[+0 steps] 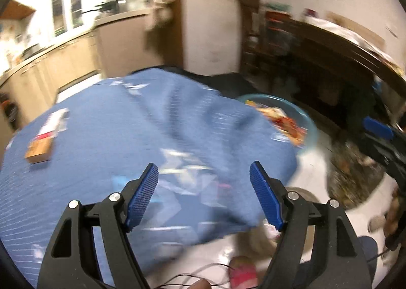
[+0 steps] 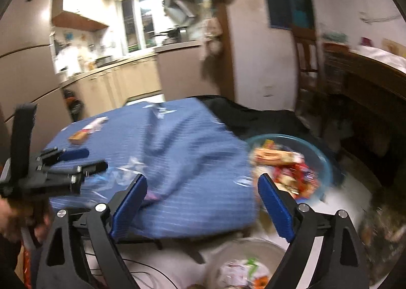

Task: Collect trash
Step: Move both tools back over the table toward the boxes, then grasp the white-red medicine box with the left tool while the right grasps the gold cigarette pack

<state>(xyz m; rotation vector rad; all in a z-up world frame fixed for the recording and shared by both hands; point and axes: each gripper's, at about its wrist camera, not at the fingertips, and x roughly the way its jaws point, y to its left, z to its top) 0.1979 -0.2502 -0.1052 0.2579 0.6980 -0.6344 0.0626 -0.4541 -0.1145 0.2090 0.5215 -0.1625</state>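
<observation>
A table with a blue striped cloth (image 1: 106, 142) fills the left wrist view and also shows in the right wrist view (image 2: 192, 162). Clear plastic wrappers (image 1: 185, 175) lie on it just beyond my open, empty left gripper (image 1: 204, 175). A brown box (image 1: 39, 149) and a white-red packet (image 1: 52, 121) lie at the far left. My right gripper (image 2: 203, 187) is open and empty over the cloth's near edge. My left gripper (image 2: 76, 162) appears at the left of the right wrist view, above clear plastic (image 2: 119, 172). A teal bowl (image 2: 324, 157) holds colourful wrappers.
A grey bin (image 2: 253, 246) with trash inside stands on the floor below the table edge. A dark wooden cabinet (image 2: 368, 101) is at the right, kitchen counters (image 2: 121, 78) behind. The views are motion-blurred. A patterned mat (image 1: 355, 177) lies on the floor.
</observation>
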